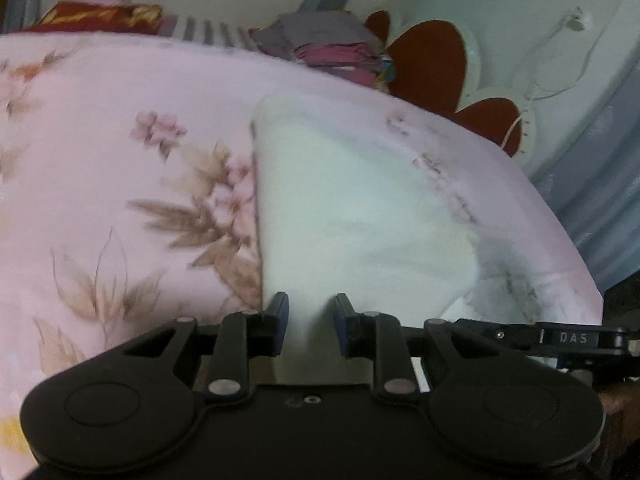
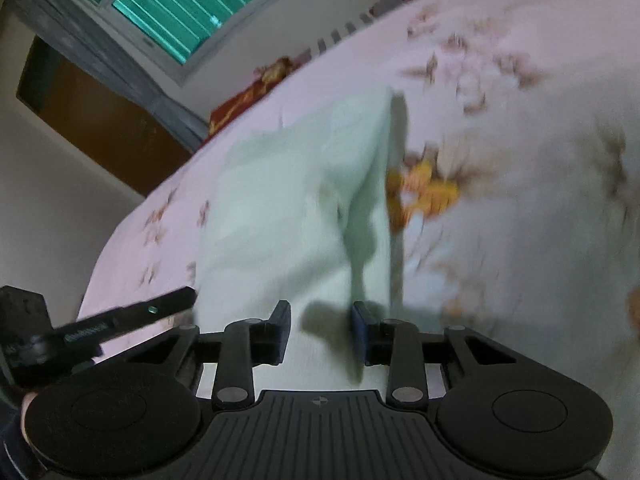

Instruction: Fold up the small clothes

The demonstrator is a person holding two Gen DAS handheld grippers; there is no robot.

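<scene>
- Nearest to me, the left gripper [image 1: 308, 320] has its jaws parted a little, and the near edge of the pale cloth [image 1: 352, 220] runs into the gap between them; the pads do not look pressed onto it, so I judge it let go rather than held.
- The right gripper [image 2: 320, 330] stands a shade wider, with the same pale cloth [image 2: 288, 216] under and between its fingers, again apart from the pads as far as the blur lets me tell.
- The cloth lies on the floral bedsheet [image 1: 120, 160], already doubled: from the left it shows a straight folded edge, from the right a raised flap edge that casts a shadow.
- My guess is one fold is laid down and at least a tidying or another fold is left.
- Farther off, a stack of folded clothes [image 1: 332, 48] sits near the bed's far edge, well apart from the cloth, so some pieces look finished.
</scene>
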